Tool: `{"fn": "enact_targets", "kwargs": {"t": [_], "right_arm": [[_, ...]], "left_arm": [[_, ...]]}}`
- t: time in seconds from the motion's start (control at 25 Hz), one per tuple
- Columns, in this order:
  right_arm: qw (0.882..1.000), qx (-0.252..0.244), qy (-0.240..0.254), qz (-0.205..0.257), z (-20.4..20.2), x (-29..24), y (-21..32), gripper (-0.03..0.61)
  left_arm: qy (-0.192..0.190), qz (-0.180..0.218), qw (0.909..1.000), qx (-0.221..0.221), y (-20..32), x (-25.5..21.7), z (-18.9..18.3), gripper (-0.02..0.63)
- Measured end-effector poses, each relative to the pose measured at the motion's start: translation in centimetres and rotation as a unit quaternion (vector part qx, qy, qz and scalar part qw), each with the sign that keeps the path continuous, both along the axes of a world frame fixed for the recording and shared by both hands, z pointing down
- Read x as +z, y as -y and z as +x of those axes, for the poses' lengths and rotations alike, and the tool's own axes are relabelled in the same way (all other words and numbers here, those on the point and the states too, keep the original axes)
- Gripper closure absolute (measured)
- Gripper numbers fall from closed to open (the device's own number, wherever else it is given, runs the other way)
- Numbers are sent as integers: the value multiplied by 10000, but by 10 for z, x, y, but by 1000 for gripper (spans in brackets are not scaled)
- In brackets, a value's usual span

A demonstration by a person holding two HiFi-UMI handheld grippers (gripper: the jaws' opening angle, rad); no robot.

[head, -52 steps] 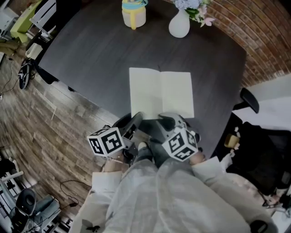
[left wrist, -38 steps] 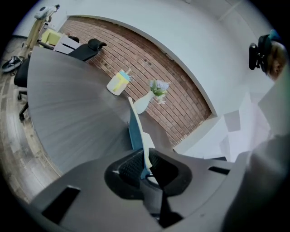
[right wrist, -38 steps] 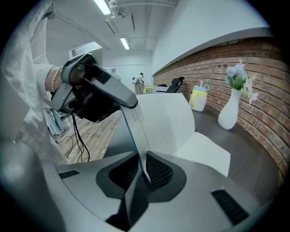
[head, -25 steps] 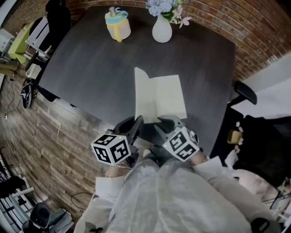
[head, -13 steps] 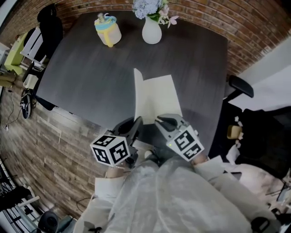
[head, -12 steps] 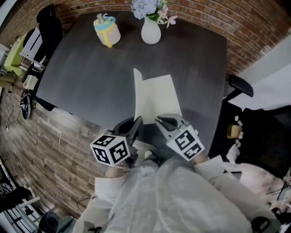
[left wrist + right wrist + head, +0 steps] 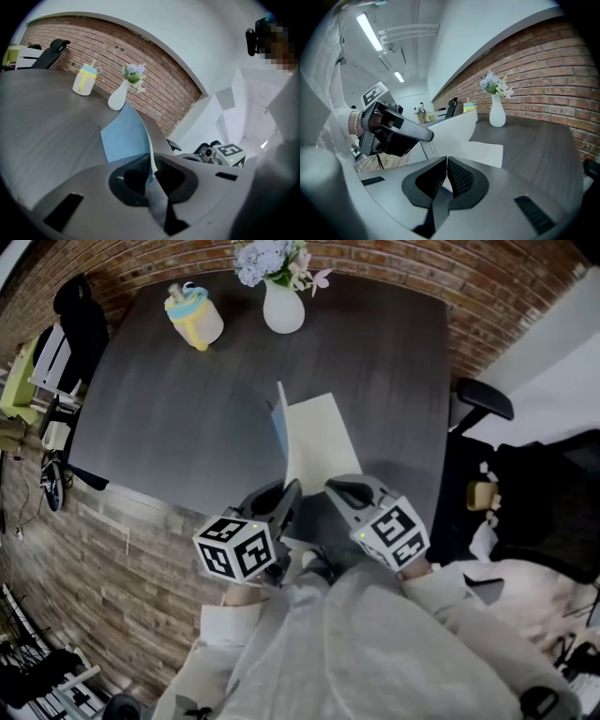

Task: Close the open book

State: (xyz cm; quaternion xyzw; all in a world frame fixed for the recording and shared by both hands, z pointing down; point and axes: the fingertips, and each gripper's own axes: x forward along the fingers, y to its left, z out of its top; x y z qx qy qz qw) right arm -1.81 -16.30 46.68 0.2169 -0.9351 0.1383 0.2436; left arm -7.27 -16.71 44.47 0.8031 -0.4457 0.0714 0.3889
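Observation:
The book (image 7: 321,442) lies on the dark table (image 7: 169,409) with its right page flat. Its left half (image 7: 280,423) stands almost upright, blue cover (image 7: 123,133) facing left. My left gripper (image 7: 289,493) is shut on the near edge of that lifted half, and the cover's edge runs between its pads (image 7: 151,166). My right gripper (image 7: 337,489) hovers over the near end of the right page (image 7: 483,152). Its jaws have just been closing, and the pads meet (image 7: 446,161) with nothing seen between them. The left gripper (image 7: 401,129) shows in the right gripper view beside the raised half (image 7: 450,125).
A white vase of flowers (image 7: 282,307) and a yellow lidded cup (image 7: 194,320) stand at the table's far side. A black office chair (image 7: 483,399) sits off the right edge. The brick wall runs behind and wood floor lies to the left.
The book's left half has swung up from flat to near upright, toward the right page, with the left gripper on it. The right gripper has lifted slightly.

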Motion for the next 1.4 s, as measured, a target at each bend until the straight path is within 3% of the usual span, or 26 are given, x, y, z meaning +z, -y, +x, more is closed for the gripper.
{"fn": "enact_targets", "kwargs": {"t": [0.48, 1.4], "right_arm": [[9977, 633, -43, -223, 42, 13, 11, 568], [9914, 1150, 62, -627, 79, 35, 23, 568]], "left_arm": [[196, -125, 9982, 561, 18, 15, 42, 586], [533, -569, 9932, 868, 33, 55, 84, 586]]}}
